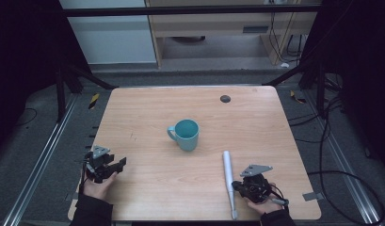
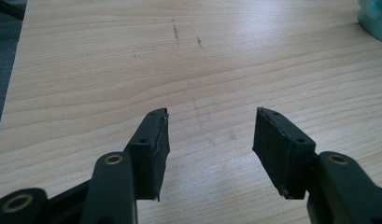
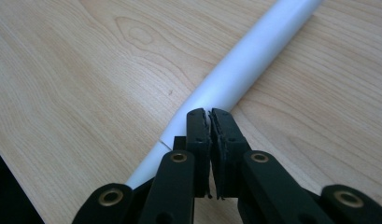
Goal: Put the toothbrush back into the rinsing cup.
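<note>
Wood-grain tabletop (image 1: 148,141) carries everything here, its near left corner covered by the person's dark sleeve. At the left edge, the left hand-held gripper (image 1: 118,164) sits in the person's left hand (image 1: 98,186) just above the surface; in its own view its two black jaws stand wide apart with only bare wood and a few faint scuff marks between them, so it is open and grips nothing. At the top right corner of that view a sliver of the teal mug (image 2: 374,18) is cut off by the frame. In the high view the mug (image 1: 185,134) stands upright near the middle of the tabletop, handle toward the left, well apart from both grippers; its inside is too shadowed to read. Beyond it, near the far edge, lies a small dark round spot (image 1: 225,99) whose nature I cannot make out. Further right, a white cylindrical tool (image 1: 228,179) lies flat on the wood, running from the middle toward the near edge, with a narrower, greyer near end. The right hand-held gripper (image 1: 236,185), held in the right hand (image 1: 260,202), rests against its right side. In the right gripper view the jaws are pressed together with nothing between the pads, their tips touching the tool's (image 3: 244,70) side; the far end of the tool runs out of frame, and its near end is hidden behind the jaws.
</note>
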{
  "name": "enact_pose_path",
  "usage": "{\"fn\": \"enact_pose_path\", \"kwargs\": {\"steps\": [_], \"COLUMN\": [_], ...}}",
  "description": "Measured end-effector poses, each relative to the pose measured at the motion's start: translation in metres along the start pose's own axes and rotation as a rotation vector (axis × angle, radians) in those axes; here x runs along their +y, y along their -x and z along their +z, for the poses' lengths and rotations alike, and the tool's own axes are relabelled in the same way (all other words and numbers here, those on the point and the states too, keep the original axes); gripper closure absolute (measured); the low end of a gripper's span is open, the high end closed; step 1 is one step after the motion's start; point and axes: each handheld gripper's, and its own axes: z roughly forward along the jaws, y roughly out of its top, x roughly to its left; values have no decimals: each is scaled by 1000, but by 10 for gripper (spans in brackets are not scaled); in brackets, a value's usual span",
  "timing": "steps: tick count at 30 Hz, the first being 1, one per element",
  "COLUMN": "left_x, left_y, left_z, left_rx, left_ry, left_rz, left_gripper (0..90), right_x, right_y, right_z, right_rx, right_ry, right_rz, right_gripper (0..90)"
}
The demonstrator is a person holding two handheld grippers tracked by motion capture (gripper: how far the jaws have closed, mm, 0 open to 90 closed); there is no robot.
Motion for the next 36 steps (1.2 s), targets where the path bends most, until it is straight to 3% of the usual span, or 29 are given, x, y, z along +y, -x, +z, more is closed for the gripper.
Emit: {"fn": "enact_pose_path", "kwargs": {"steps": [23,29,32,33,36], "left_x": [0,0,0,0,0], "left_y": [0,-1,-1,-1,-1], "left_z": [0,1,1,1,1], "left_rx": [1,1,0,0,-3], "left_ry": [-2,-3,-3,-3,-5], "left_rz": [0,0,0,-1,-2], "left_gripper": [450,450,450,450,450], "right_x": [6,10,13,17,21], "right_y": [-12,-12,-8,-3,3], "right_z": [8,8,4,2,1], "right_rx": [45,63,50,20,-12], "right_ry": [-4,16,51,77,98], "right_rz": [-32,-23,-10,5,19], "right_gripper": [862,863,867,871,873]}}
